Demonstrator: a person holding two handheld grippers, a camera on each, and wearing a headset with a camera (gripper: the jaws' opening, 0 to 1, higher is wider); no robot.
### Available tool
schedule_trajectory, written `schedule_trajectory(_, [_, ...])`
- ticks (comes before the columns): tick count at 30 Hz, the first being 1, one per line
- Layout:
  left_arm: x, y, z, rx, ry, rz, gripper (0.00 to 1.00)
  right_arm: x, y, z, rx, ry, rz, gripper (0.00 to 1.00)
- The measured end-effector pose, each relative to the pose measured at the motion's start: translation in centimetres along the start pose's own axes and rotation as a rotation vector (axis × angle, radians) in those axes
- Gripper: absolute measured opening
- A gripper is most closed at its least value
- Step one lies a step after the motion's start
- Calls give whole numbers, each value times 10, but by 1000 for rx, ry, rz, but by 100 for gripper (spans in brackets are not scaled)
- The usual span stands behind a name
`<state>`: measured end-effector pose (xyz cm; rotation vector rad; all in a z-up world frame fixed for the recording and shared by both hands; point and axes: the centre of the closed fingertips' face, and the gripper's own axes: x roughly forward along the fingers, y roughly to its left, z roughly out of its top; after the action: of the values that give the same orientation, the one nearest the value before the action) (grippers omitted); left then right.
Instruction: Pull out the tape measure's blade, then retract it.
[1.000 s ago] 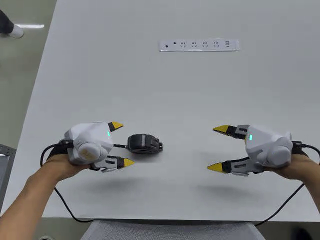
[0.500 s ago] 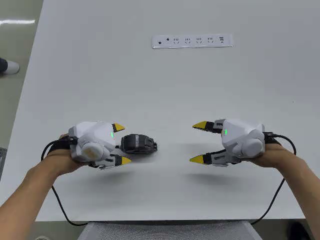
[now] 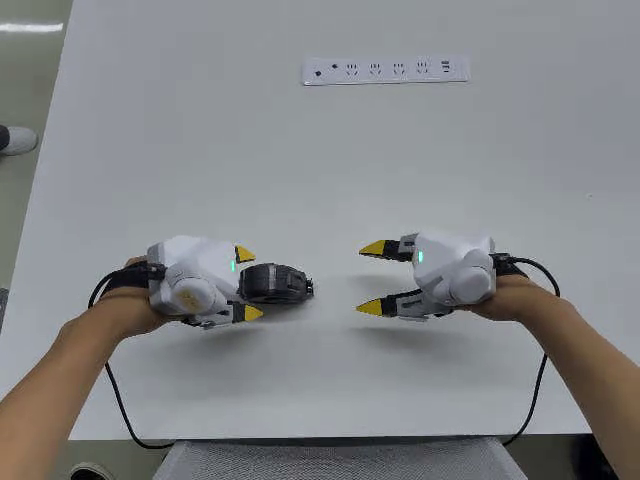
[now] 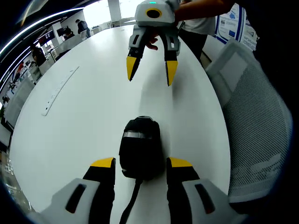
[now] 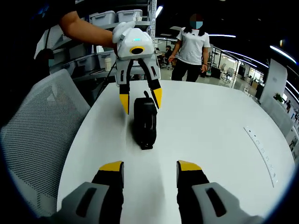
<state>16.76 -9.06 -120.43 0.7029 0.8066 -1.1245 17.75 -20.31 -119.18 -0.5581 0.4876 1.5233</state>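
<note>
Head view. Showed a broad white tabletop (image 3: 300, 170) with a long white multi-socket power strip (image 3: 385, 70) lying near the top, right of centre. At lower left, showed the white, yellow-tipped left gripper (image 3: 249, 284) held in a hand. Its jaws pointed right and straddled the rear of a black, rounded tape measure case (image 3: 282, 283) that lay on the tabletop. At lower right, showed the white, yellow-tipped right gripper (image 3: 370, 278), jaws spread wide and empty, aimed left at the case and apart from it.

Left gripper view. Looked along the left gripper (image 4: 141, 163) at the bottom of the frame, jaws set at about the case's width. Held the tape measure case (image 4: 140, 140) between the two yellow tips at centre. Could not tell whether the pads pressed on it or merely stood beside it. Caught the right gripper (image 4: 150, 72) at top centre, jaws wide apart. Caught the power strip (image 4: 58, 91) at the left and a grey mesh chair back (image 4: 252, 107) at the right.

Right gripper view. Looked along the right gripper (image 5: 150, 166) at the bottom, jaws wide with bare tabletop (image 5: 205, 126) between them. Found the tape measure case (image 5: 145, 119) at centre, end-on. Just above it sat the left gripper (image 5: 140, 101), yellow tips either side of the case's far end. Took in the mesh chair back (image 5: 32, 135) at left, the power strip (image 5: 261, 154) at far right, and a person in a white shirt (image 5: 191, 46) standing at the top.
</note>
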Motion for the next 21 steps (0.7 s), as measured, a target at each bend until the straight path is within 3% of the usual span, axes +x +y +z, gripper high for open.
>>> schedule_trajectory(13, [10,2,1,48,2,-19,34,32,4,2,-8,-12,46,39])
schedule_trajectory(21, [13,2,1,47,-4,-20,32,48,6,-3,-9,-6,57,36])
